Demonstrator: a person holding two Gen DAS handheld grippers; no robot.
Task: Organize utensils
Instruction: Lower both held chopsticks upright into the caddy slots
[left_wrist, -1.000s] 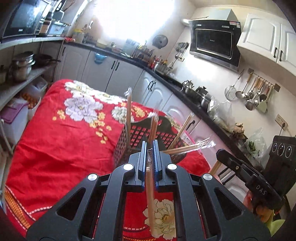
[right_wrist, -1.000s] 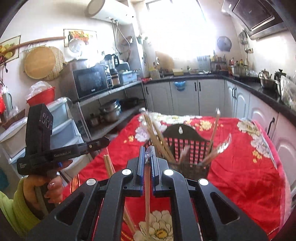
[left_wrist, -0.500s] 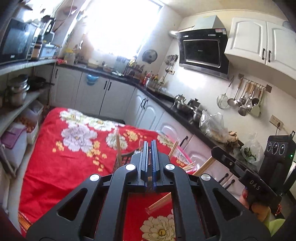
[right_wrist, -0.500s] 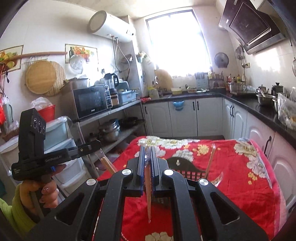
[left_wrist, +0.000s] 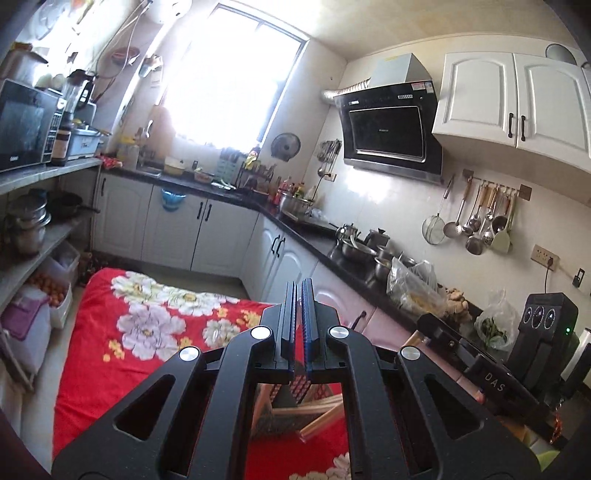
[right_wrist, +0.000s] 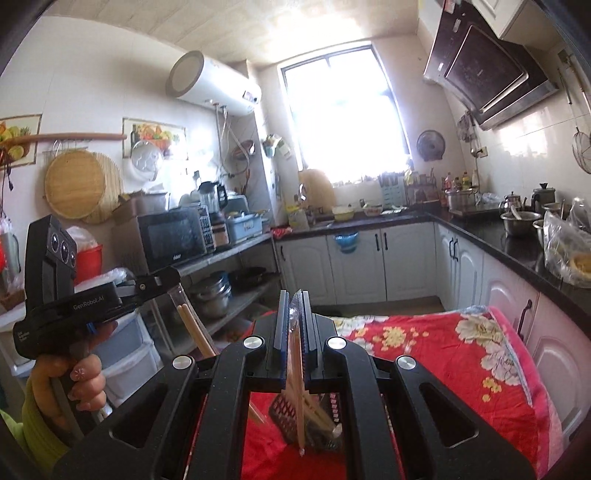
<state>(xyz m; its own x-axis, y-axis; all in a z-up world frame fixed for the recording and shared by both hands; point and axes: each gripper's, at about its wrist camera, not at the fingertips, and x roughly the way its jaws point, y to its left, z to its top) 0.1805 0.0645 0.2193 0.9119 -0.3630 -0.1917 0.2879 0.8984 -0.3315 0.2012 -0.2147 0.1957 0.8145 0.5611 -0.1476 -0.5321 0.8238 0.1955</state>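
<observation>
My left gripper (left_wrist: 298, 288) is shut on a wrapped pair of chopsticks; the pair shows under its tip in the right wrist view (right_wrist: 194, 325). My right gripper (right_wrist: 294, 299) is shut on another wrapped pair of chopsticks (right_wrist: 297, 387) that hangs down over the dark mesh utensil basket (right_wrist: 286, 410). The basket stands on the red flowered cloth (right_wrist: 461, 354) and holds several chopsticks (left_wrist: 317, 417). Both grippers are raised well above the basket. The basket also shows low between my left fingers (left_wrist: 284, 398).
White cabinets with a black counter (left_wrist: 332, 240) run along the far and right sides. A shelf with a microwave (right_wrist: 173, 236) and pots stands on the left. Ladles hang on the right wall (left_wrist: 476, 221). Storage drawers (right_wrist: 122, 354) sit by the cloth's left edge.
Both grippers have risen and tilted up, each lifting its wrapped chopsticks away from the basket. The basket has dropped low in both views.
</observation>
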